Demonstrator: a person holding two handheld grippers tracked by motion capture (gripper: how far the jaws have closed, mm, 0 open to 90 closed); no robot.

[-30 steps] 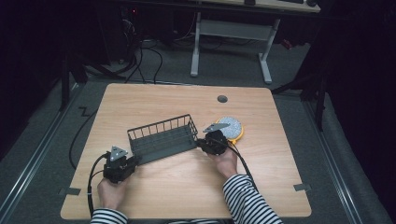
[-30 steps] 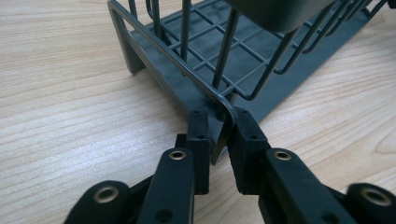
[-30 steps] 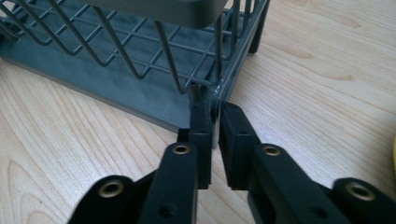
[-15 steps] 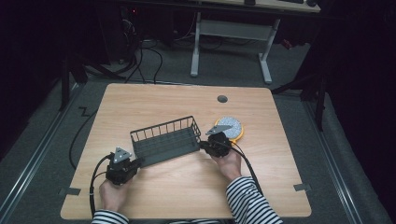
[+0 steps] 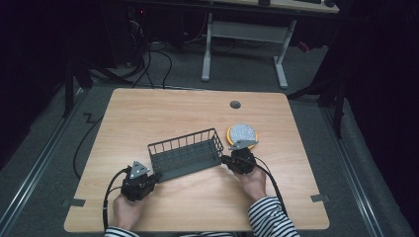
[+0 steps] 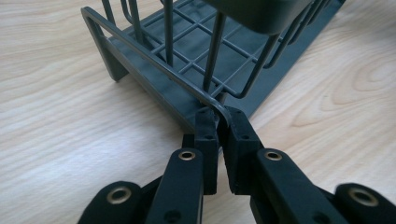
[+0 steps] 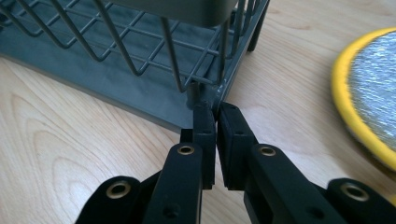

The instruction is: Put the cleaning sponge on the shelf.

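- Pale wooden counter (image 5: 148,118), seen from the high view, bearing everything else; small dark round hole (image 5: 235,104) near its far edge, at about 12 o'clock from the middle.
- Dark grey wire basket (image 5: 185,154) near the counter's middle, slightly toward 6 o'clock, lying aslant with its long side running from 8 o'clock up to 2 o'clock; upright wire walls on a solid dark base, open on top.
- Round silvery disc with a yellow rim (image 5: 242,133) flat on the counter, just beside the basket's right end at about 2 o'clock from it; also seen at 3 o'clock in the right gripper view (image 7: 373,93).
- Left hand-held gripper (image 5: 148,178) at the basket's left end, at 8 o'clock from the basket; pressed together, pinching the bent wire at the basket's lower corner (image 6: 219,108), as seen in the left gripper view (image 6: 223,122).
- Right hand-held gripper (image 5: 227,160) at the basket's right end, at 4 o'clock from its middle; pressed together, pinching the basket's corner where the upright wires meet the base (image 7: 205,91), as seen in the right gripper view (image 7: 215,111).
- Bare hands behind both grippers, entering from 6 o'clock; striped sleeve (image 5: 269,217) on the right forearm.
- Black cable (image 5: 109,190) looping from the left hand-held gripper toward 7 o'clock.
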